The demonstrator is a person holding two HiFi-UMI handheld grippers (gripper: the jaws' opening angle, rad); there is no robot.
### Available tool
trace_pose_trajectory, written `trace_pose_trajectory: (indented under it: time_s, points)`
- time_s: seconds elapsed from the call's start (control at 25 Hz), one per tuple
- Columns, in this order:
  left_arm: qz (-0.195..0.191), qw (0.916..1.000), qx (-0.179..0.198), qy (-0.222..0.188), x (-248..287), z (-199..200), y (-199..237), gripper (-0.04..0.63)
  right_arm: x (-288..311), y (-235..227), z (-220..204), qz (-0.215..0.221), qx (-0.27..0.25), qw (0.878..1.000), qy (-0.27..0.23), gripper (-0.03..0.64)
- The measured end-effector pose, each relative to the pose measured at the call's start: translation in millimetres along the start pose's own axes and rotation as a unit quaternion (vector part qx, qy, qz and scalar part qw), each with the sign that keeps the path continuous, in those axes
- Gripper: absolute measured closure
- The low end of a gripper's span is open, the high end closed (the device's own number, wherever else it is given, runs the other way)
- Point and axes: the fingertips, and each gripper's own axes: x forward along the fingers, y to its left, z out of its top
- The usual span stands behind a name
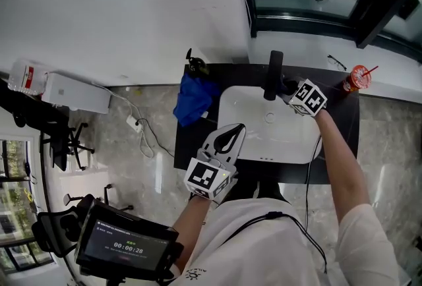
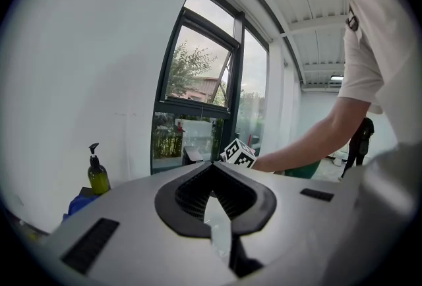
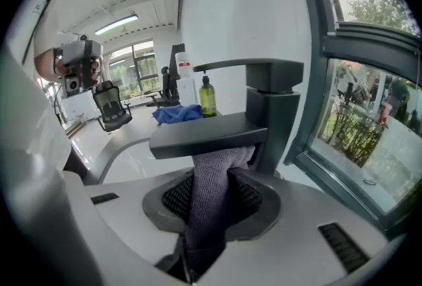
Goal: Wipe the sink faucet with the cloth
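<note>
**Cloth pressed under the faucet spout**

Your right hand-held gripper [image 3: 214, 176] clamps a grey cloth [image 3: 210, 209]. The cloth presses against the underside of the dark faucet [image 3: 264, 90] spout, above the white sink [image 1: 264, 140]. Your left hand-held gripper [image 1: 235, 129] hovers over the sink's near left rim, jaws together and empty.

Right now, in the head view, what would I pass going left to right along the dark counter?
In order: blue cloth → faucet → right hand-held gripper, clamped on the grey cloth → red cup. The soap bottle overlaps the blue cloth, so it is left out.
</note>
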Motion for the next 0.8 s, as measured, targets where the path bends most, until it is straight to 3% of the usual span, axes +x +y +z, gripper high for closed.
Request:
trace_pose_trajectory:
  time_s: [0.24, 0.4, 0.48, 0.64, 0.8]
  points:
    - [-0.005, 1.0000, 0.003, -0.002, 1.9, 3.0, -2.4, 0.595, -1.5, 36.5, -2.4, 0.065, 0.005, 0.998, -0.008, 0.515]
    - [-0.011, 0.9999, 0.003, -0.002, 2.9, 2.3, -5.6, 0.595, -8.2, 74.4, -13.1, 0.131, -0.002, 0.991, 0.009, 0.515]
    - [-0.013, 0.9999, 0.003, -0.003, 2.8, 1.9, -6.5, 0.595, -10.9, 85.1, -19.0, 0.144, -0.013, 0.989, 0.024, 0.515]
    - [-0.018, 0.9998, 0.004, -0.004, 3.8, 2.3, -8.6, 0.595, -17.7, 75.2, -32.7, 0.122, -0.013, 0.991, 0.051, 0.515]
    - [-0.019, 0.9998, 0.004, -0.003, 3.8, 1.5, -10.0, 0.595, -22.2, 36.9, -39.5, 0.056, -0.008, 0.996, 0.069, 0.515]
